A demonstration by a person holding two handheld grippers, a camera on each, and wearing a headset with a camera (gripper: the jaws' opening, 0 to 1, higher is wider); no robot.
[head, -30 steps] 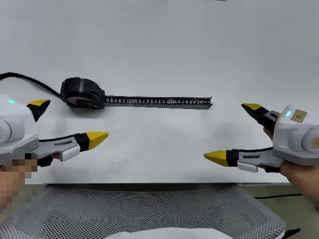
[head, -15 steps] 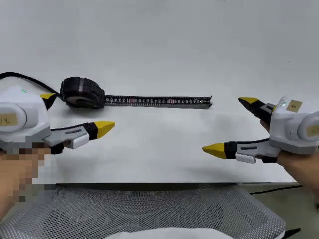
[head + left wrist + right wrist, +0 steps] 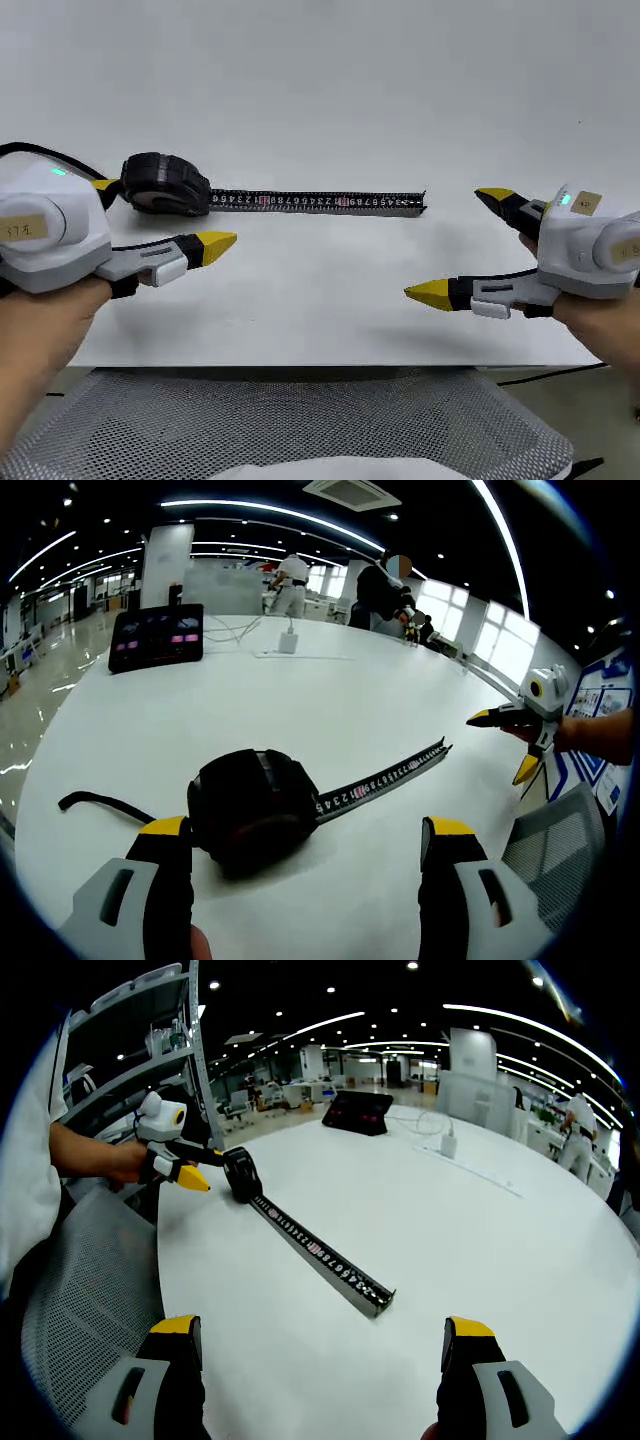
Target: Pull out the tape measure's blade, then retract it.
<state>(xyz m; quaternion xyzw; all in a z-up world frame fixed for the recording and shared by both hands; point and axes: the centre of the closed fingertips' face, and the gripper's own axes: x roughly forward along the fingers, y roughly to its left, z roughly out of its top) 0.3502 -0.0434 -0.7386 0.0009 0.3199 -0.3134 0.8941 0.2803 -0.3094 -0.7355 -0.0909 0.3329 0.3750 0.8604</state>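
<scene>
Blade (image 3: 320, 202) drawn out flat on the counter (image 3: 330, 100), both stand wide and empty, left gripper (image 3: 306, 830) lined up on the tape measure case (image 3: 165, 185), right gripper (image 3: 455, 242) off the blade's tip, seemingly readying retraction.

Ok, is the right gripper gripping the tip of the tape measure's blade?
No, the right gripper is open, and the blade lies free on the table, its tip short of both jaws.

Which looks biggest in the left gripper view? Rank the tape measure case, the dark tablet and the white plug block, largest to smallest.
1. tape measure case. It lies nearest the camera, so part of its lead is nearness.
2. dark tablet.
3. white plug block, clearly the smallest.
</scene>
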